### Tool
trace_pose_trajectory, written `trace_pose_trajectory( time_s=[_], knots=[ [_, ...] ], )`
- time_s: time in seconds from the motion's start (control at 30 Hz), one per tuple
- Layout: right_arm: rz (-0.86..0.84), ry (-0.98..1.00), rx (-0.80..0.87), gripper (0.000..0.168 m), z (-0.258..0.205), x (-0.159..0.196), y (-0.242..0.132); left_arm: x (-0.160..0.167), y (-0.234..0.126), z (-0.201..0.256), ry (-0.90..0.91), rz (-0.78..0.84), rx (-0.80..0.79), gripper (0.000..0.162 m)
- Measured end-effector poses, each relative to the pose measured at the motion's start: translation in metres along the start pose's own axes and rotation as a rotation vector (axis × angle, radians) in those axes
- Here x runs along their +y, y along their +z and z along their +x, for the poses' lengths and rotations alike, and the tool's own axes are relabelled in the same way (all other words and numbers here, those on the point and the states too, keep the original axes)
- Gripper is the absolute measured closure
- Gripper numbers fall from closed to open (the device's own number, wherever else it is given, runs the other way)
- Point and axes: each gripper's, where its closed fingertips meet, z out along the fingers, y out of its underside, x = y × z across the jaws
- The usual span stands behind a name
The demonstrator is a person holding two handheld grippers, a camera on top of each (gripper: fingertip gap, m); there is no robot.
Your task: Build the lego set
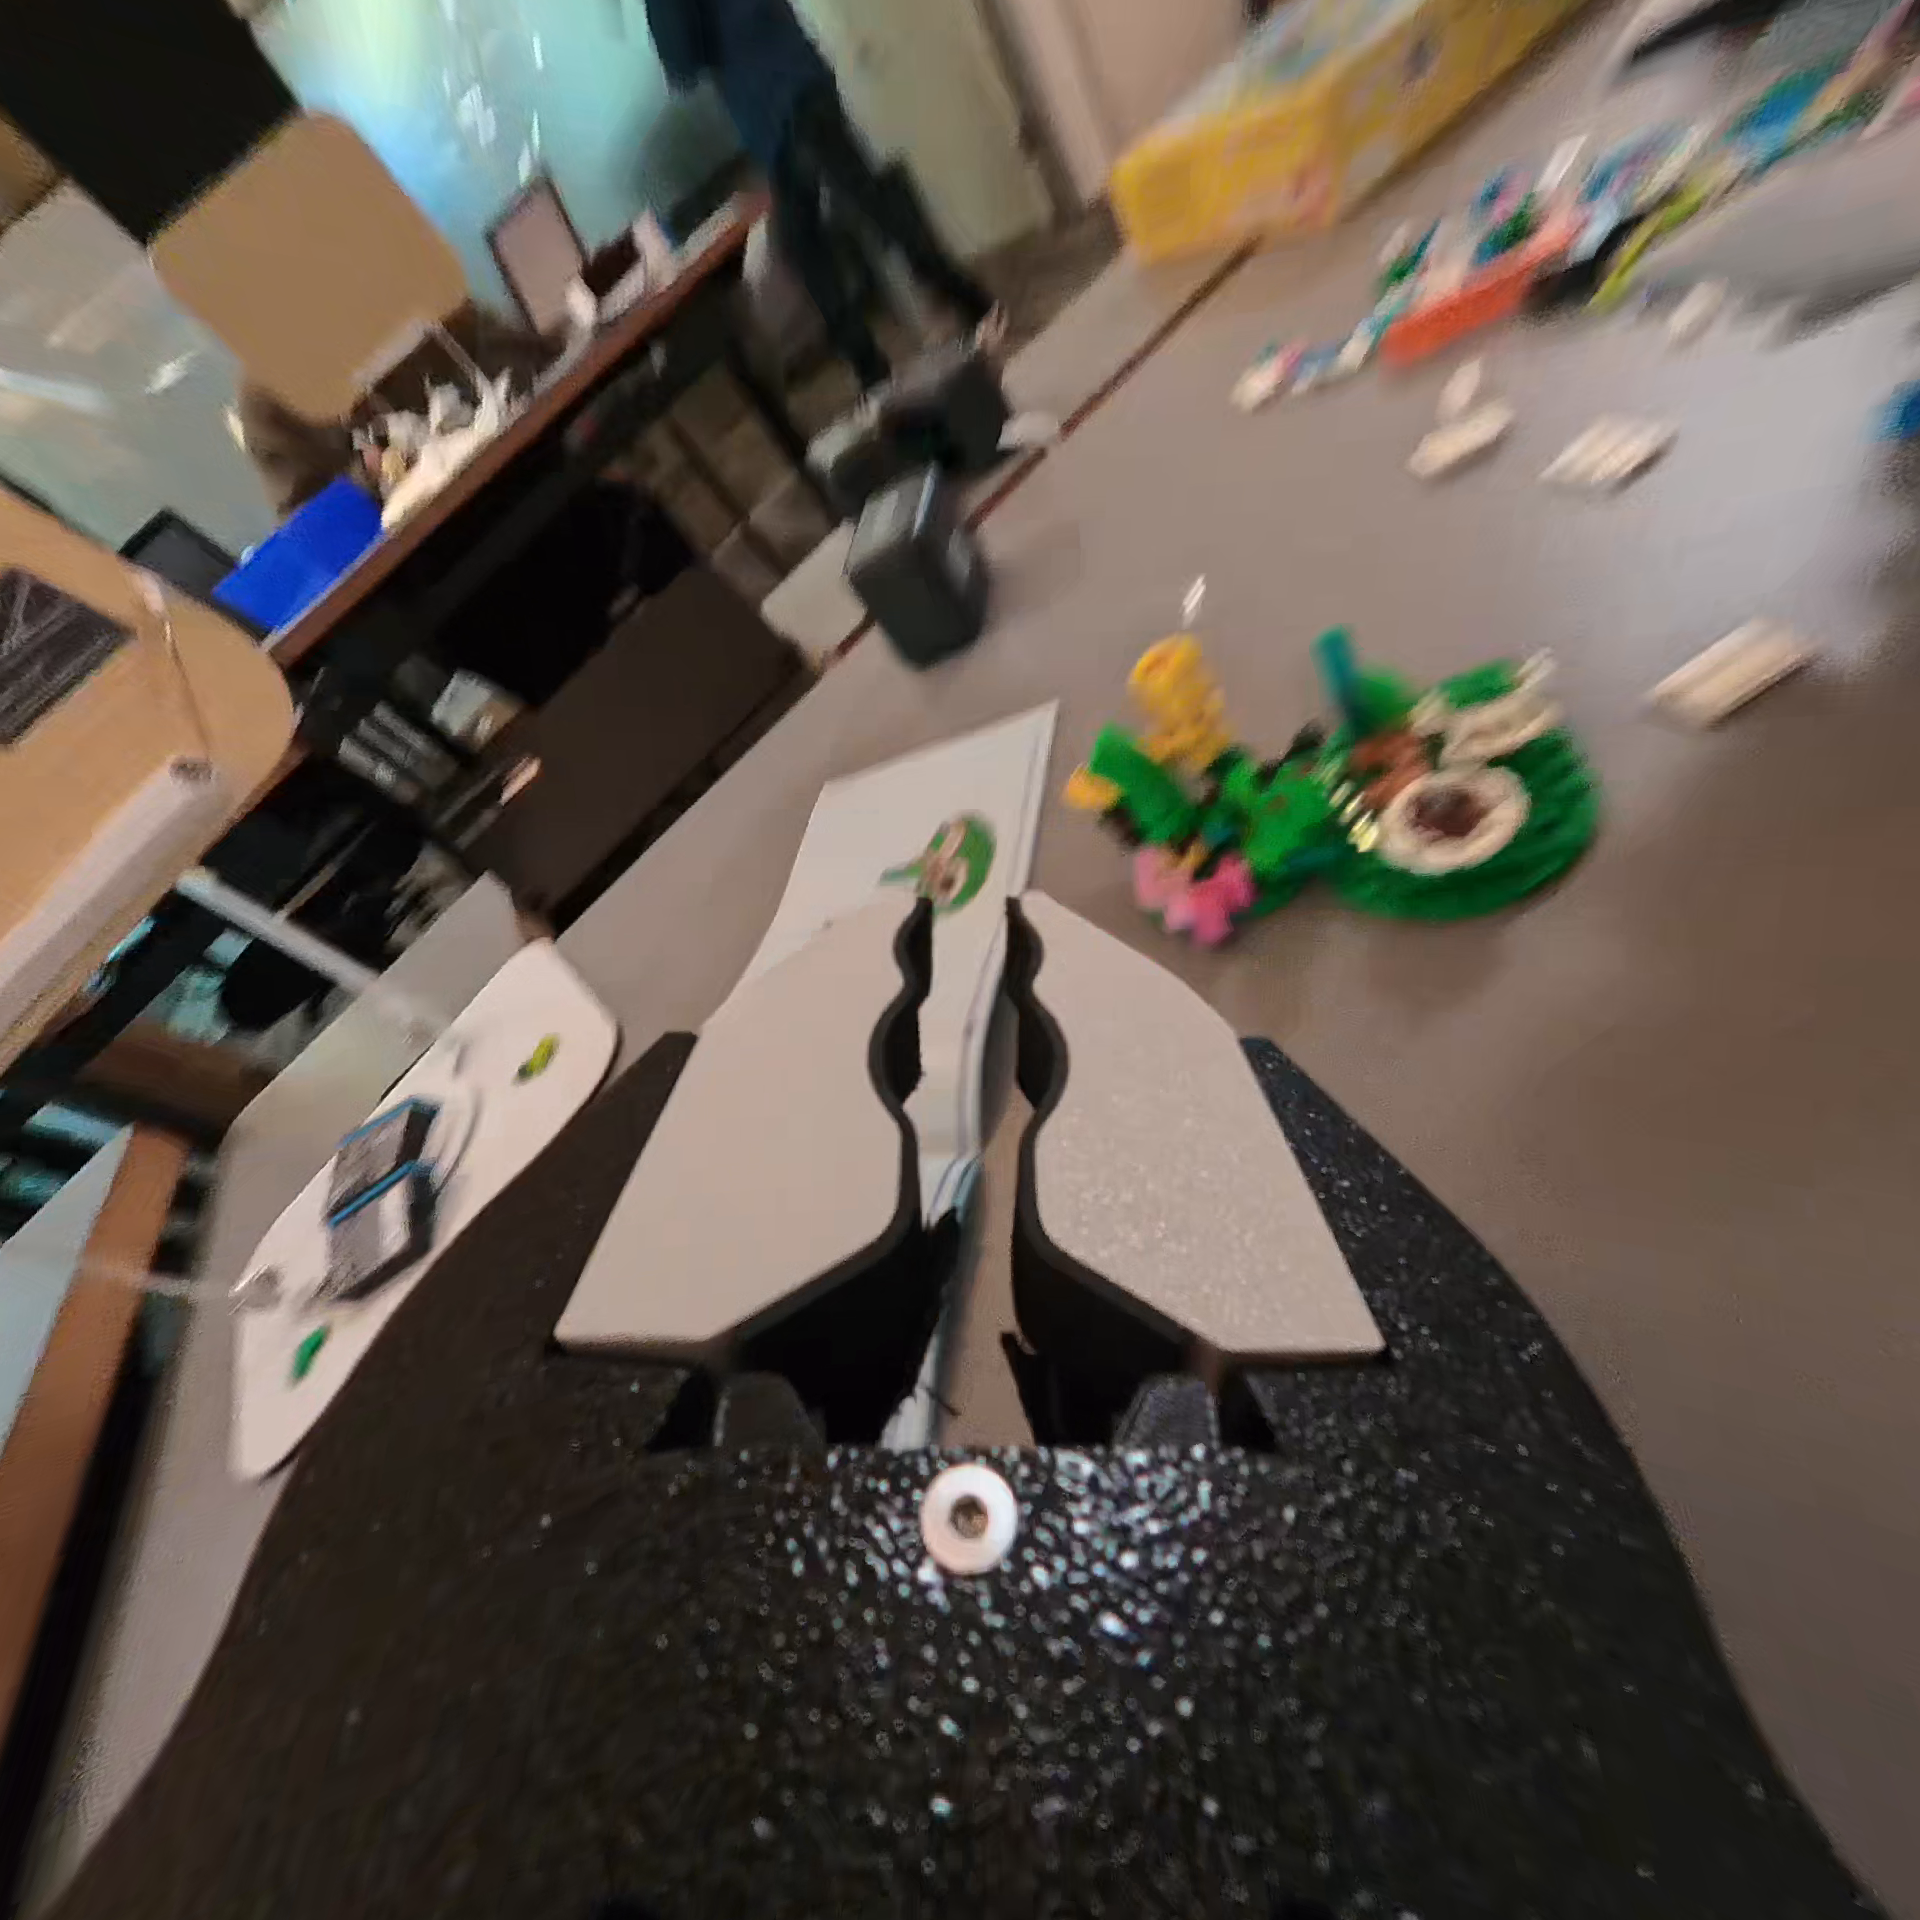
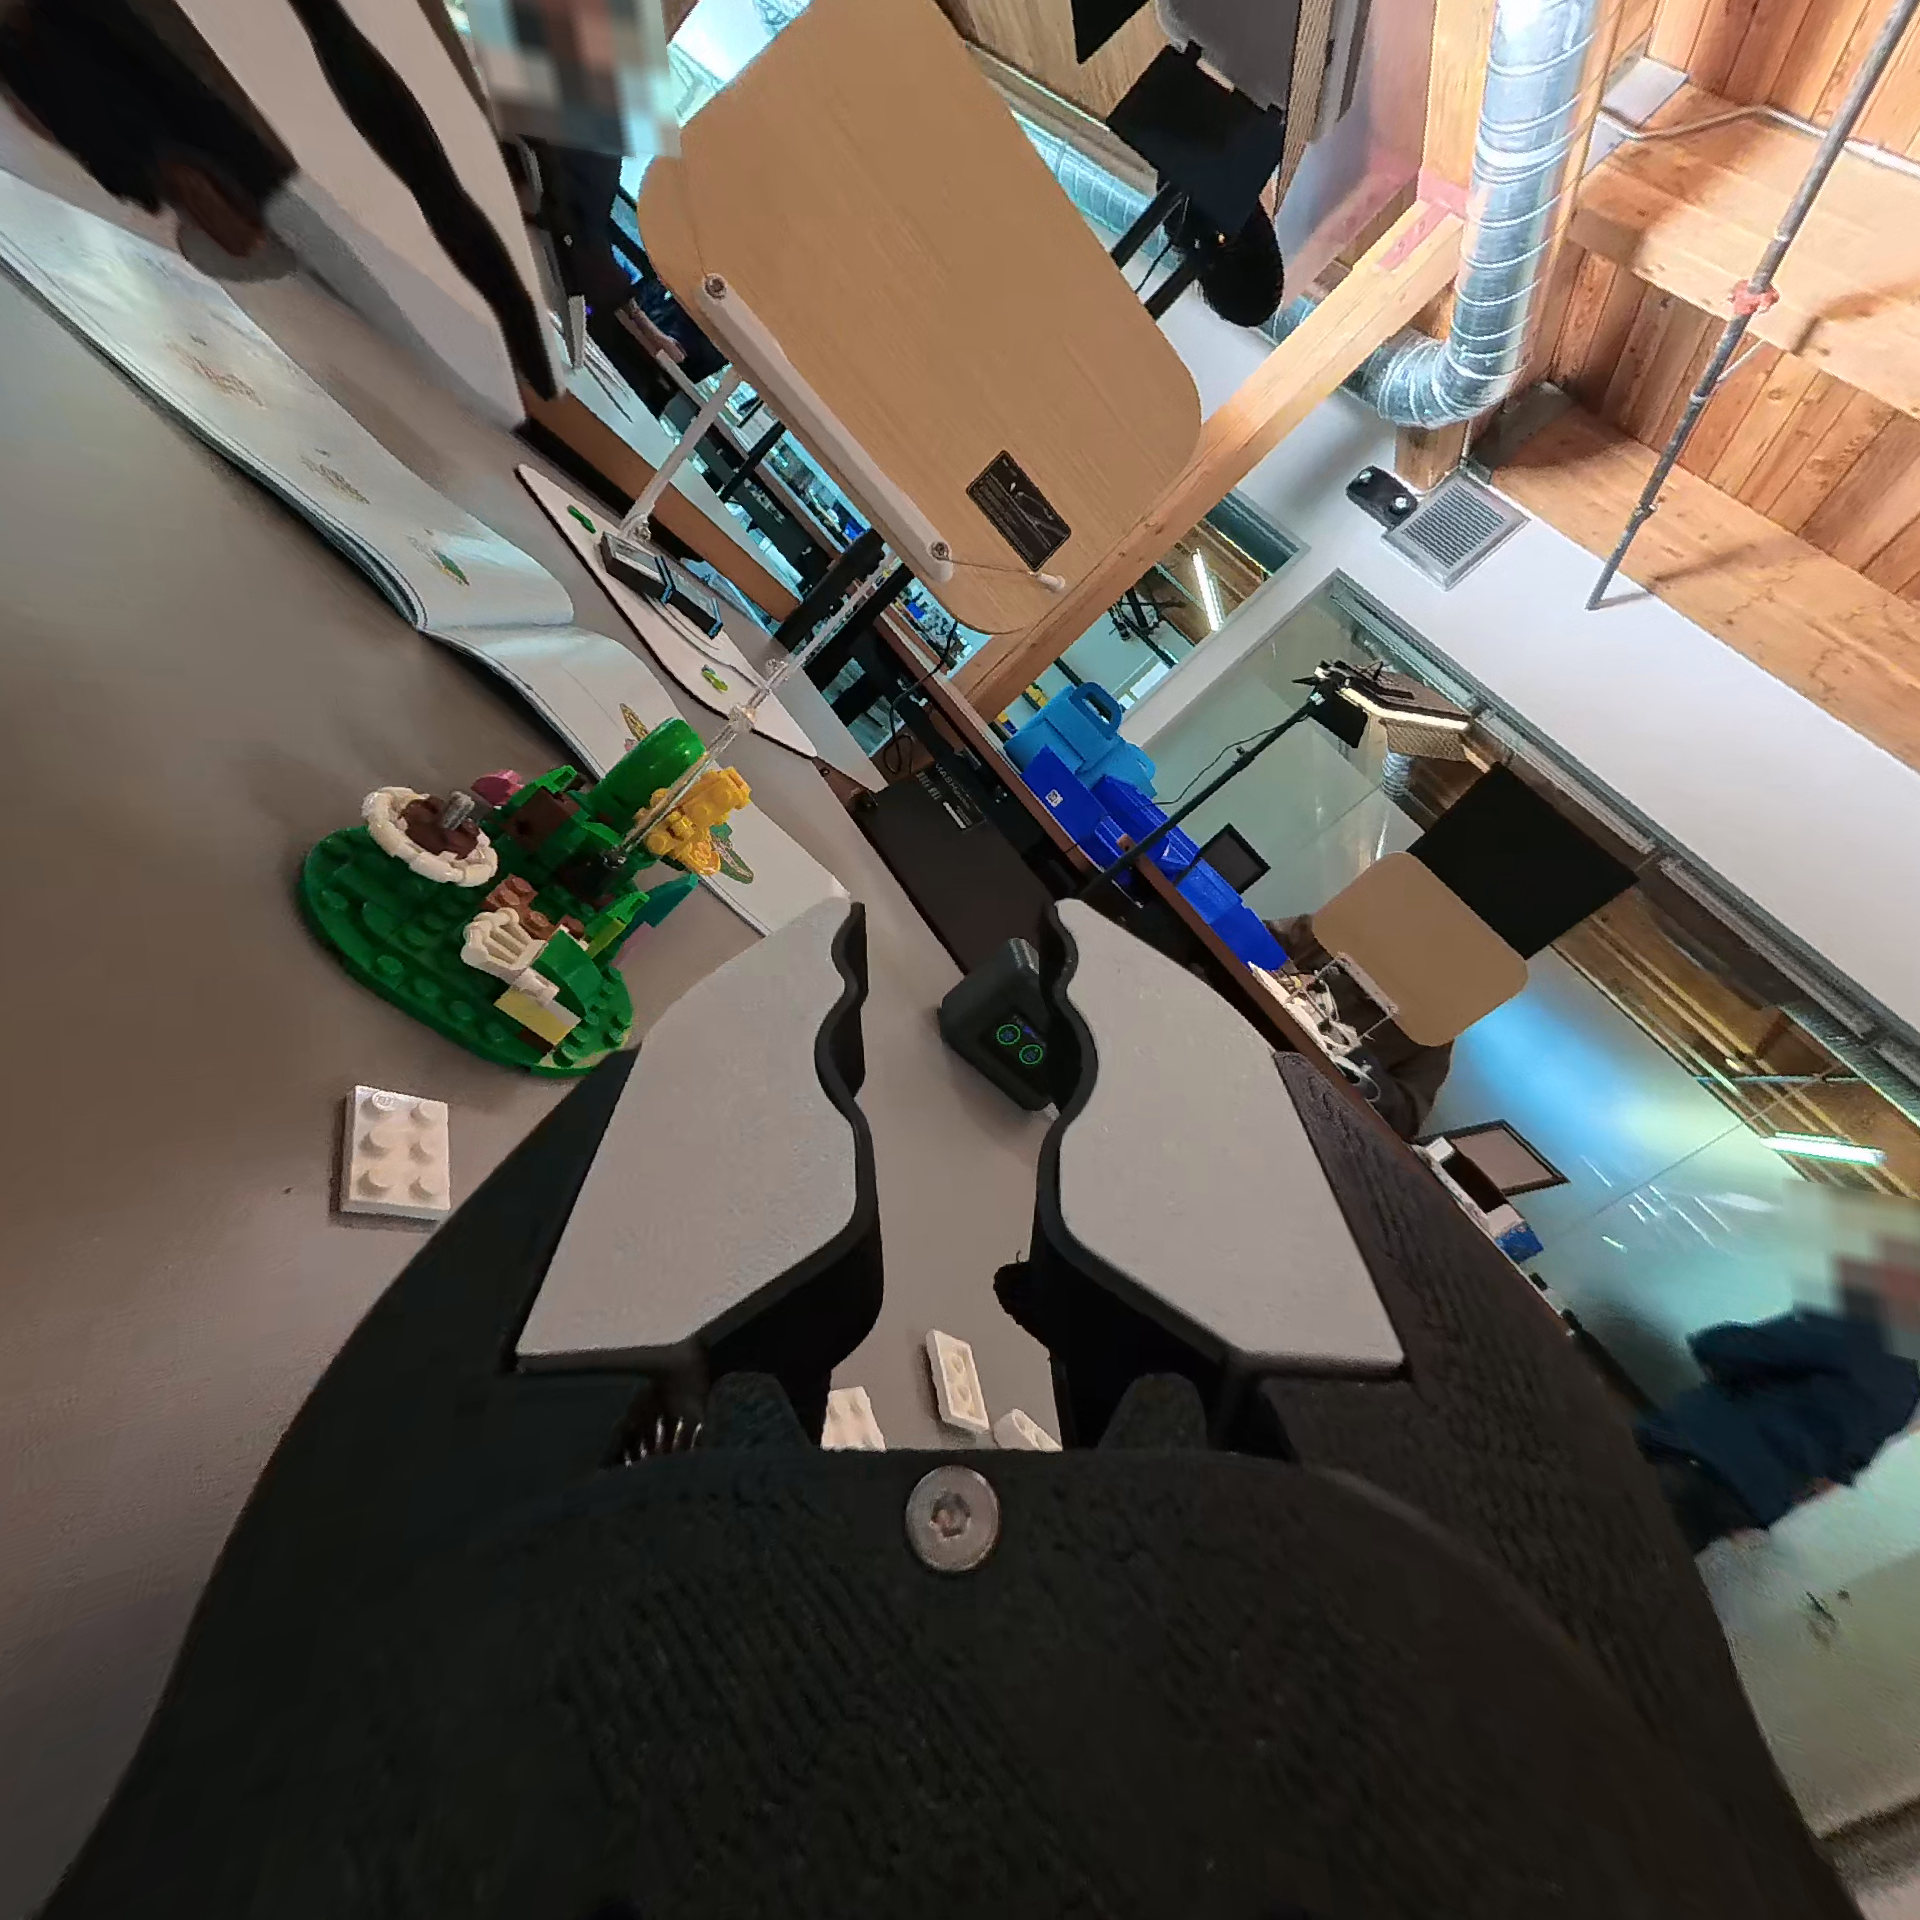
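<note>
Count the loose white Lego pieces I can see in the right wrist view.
4. One white plate lies on the table left of the right gripper. Three smaller white pieces show between its fingers. The gripper body may hide more.

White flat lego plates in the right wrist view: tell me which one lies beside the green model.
The white six-stud plate, alone just below the round green lego model. The smaller white plates show between the right gripper's fingers.

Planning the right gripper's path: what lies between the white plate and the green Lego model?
In the right wrist view, only bare grey table separates the white plate from the green Lego model; they sit apart.
</note>
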Motion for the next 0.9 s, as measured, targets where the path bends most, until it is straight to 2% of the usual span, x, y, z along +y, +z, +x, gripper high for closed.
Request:
trace_pose_trajectory(
  time_s=[0.1, 0.17, 0.23, 0.37, 0.57, 0.7, 0.8, 0.9],
  knots=[
    [-0.011, -0.009, 0.006, 0.139, 0.000, 0.002, 0.001, 0.035, 0.017, -0.008, 0.047, -0.201, 0.030, 0.138],
    [-0.015, -0.010, 0.007, 0.140, 0.001, 0.003, 0.001, 0.043, 0.029, -0.010, 0.061, -0.266, 0.045, 0.130],
    [-0.018, -0.013, 0.009, 0.140, 0.001, 0.004, 0.001, 0.043, 0.043, -0.011, 0.067, -0.281, 0.054, 0.129],
    [-0.022, -0.017, 0.012, 0.140, 0.002, 0.005, 0.000, 0.057, 0.061, 0.007, -0.013, -0.397, 0.259, 0.130],
    [-0.018, 0.007, 0.006, 0.141, 0.003, 0.005, 0.000, 0.069, 0.076, 0.000, 0.052, -0.464, 0.251, 0.131],
    [-0.021, -0.005, 0.000, 0.141, 0.001, 0.005, 0.000, 0.078, 0.079, -0.002, 0.226, -0.522, 0.186, 0.144],
    [-0.023, -0.014, 0.000, 0.142, 0.001, 0.005, 0.000, 0.076, 0.081, -0.004, 0.210, -0.498, 0.144, 0.162],
    [-0.026, -0.019, -0.004, 0.142, 0.000, 0.006, 0.000, 0.074, 0.079, -0.011, 0.133, -0.481, 0.115, 0.162]
  ],
)
